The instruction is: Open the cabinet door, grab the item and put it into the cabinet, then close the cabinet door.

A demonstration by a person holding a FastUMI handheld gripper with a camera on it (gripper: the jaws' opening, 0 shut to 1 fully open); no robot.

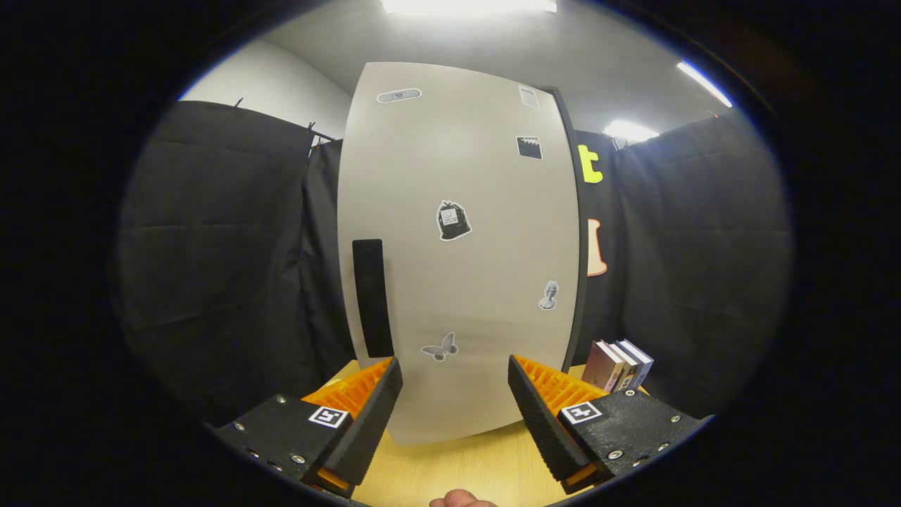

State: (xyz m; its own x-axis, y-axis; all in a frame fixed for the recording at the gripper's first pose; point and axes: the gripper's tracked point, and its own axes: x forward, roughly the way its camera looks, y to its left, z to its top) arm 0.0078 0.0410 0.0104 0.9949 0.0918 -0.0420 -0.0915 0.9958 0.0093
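Note:
A tall pale cabinet [457, 246] stands on the wooden table just ahead of the fingers, its door shut and dotted with small stickers. A dark vertical handle [372, 297] runs down the door's left side, above and slightly ahead of the left finger. My gripper [455, 377] is open, its two fingers spread wide in front of the door's lower part with nothing between them. Several upright books [618, 365] stand on the table to the right of the cabinet, beyond the right finger.
The wooden table [457, 468] runs under the fingers up to the cabinet's base. Black cloth walls close in on the left and right. A fingertip of the person's hand [461, 500] peeks in below the fingers.

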